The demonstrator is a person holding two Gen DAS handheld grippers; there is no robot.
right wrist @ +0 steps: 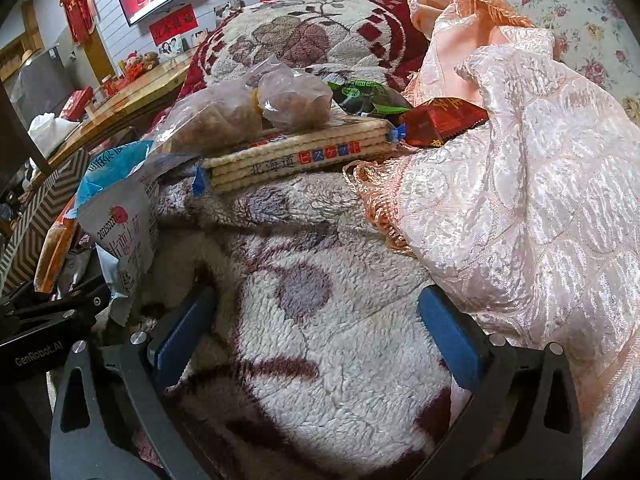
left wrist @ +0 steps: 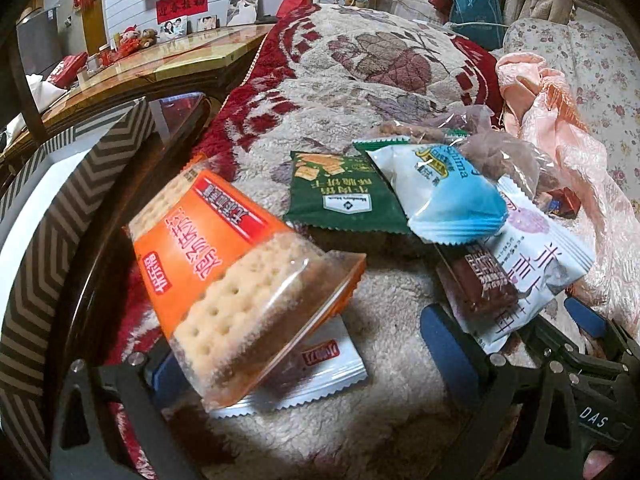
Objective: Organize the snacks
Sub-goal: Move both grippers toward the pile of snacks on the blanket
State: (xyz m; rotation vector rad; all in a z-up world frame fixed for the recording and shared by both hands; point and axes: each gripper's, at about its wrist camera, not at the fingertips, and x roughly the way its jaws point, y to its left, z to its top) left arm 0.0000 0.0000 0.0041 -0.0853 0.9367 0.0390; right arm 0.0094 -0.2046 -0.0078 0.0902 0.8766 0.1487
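My left gripper [left wrist: 308, 360] is open, its fingers wide apart on the fleece blanket. An orange cracker pack [left wrist: 224, 280] lies tilted over its left finger, on top of a small white packet [left wrist: 320, 372]. Beyond lie a green packet [left wrist: 340, 196], a blue-and-white packet [left wrist: 448, 196], a brown bar [left wrist: 480, 284] and a white packet with purple print [left wrist: 532, 264]. My right gripper [right wrist: 318, 336] is open over bare blanket. Ahead of it a long biscuit pack [right wrist: 296, 152] carries clear bags of brown snacks [right wrist: 292, 96], with a green packet [right wrist: 368, 98] and a red packet [right wrist: 440, 120] behind.
A chevron-patterned box [left wrist: 52, 208] stands at the left edge of the blanket, seen again as the chevron box [right wrist: 44, 208]. A crumpled pink satin cloth [right wrist: 520, 160] fills the right side. A wooden table [left wrist: 168, 60] with ornaments stands behind on the left.
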